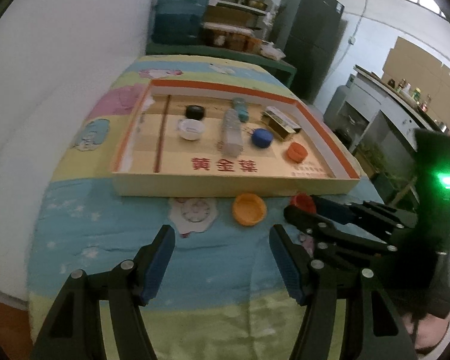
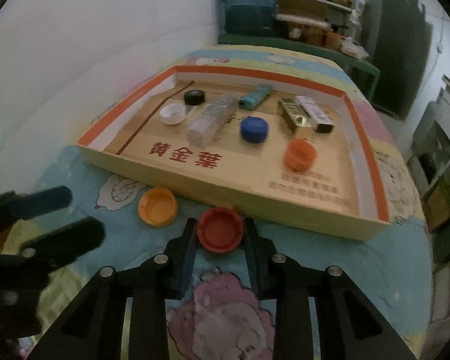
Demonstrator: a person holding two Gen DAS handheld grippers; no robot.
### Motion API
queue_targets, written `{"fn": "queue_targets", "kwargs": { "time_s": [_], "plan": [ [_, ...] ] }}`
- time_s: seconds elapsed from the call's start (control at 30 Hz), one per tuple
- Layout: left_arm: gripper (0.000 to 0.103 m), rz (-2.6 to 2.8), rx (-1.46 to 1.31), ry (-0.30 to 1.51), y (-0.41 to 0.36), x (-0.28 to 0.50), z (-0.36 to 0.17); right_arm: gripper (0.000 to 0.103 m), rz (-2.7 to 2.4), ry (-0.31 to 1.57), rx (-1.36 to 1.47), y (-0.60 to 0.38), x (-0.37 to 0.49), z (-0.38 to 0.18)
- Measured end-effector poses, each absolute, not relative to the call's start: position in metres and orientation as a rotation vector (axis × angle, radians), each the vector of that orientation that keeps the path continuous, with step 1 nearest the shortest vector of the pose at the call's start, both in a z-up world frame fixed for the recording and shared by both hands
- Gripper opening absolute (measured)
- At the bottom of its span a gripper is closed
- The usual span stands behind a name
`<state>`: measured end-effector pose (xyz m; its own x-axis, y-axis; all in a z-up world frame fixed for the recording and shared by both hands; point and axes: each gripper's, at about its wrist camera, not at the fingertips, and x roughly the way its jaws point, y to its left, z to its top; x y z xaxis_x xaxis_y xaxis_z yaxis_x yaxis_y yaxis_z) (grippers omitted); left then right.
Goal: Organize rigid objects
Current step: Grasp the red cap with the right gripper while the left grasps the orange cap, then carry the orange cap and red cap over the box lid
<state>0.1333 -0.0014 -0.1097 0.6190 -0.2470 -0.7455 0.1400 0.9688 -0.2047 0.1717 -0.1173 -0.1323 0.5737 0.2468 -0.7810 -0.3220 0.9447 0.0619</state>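
Observation:
A shallow cardboard box [image 1: 195, 184] [image 2: 255, 207] with an orange rim lies on the patterned cloth. In it lie black, white, blue [image 2: 254, 129] and orange [image 2: 300, 154] caps, a clear bottle [image 2: 213, 118], a teal lighter and a gold packet. In front of the box lie an orange-yellow cap [image 1: 249, 212] [image 2: 157, 206] and a red cap [image 2: 220, 232] [image 1: 303, 202]. My right gripper [image 2: 220, 234] [image 1: 306, 210] is closed on the red cap on the cloth. My left gripper [image 1: 222, 246] [image 2: 75, 213] is open and empty, just short of the orange-yellow cap.
A white wall runs along the left. A blue water jug [image 1: 180, 9], shelves and a dark fridge [image 1: 312, 39] stand beyond the table's far end. A counter with bottles [image 1: 405, 96] is at the right.

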Motion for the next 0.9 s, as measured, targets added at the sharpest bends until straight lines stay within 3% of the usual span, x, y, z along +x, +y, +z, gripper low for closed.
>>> {"fn": "queue_targets", "kwargs": {
  "time_s": [0.3, 0.47, 0.63, 0.9],
  "plan": [
    [0.065, -0.217, -0.096, 0.922, -0.027, 0.158, -0.125, 0.030, 0.291, 0.884, -0.041, -0.152, 0.154, -0.122],
    [0.056, -0.193, -0.065, 0.932, -0.035, 0.168, -0.130, 0.030, 0.286, 0.879, -0.029, -0.160, 0.152, -0.120],
    [0.031, -0.185, -0.068, 0.924, -0.035, 0.174, -0.130, 0.030, 0.287, 0.881, -0.017, -0.166, 0.152, -0.121],
    [0.031, -0.199, -0.090, 0.915, -0.031, 0.172, -0.127, 0.030, 0.297, 0.879, -0.012, -0.165, 0.153, -0.120]
  ]
}}
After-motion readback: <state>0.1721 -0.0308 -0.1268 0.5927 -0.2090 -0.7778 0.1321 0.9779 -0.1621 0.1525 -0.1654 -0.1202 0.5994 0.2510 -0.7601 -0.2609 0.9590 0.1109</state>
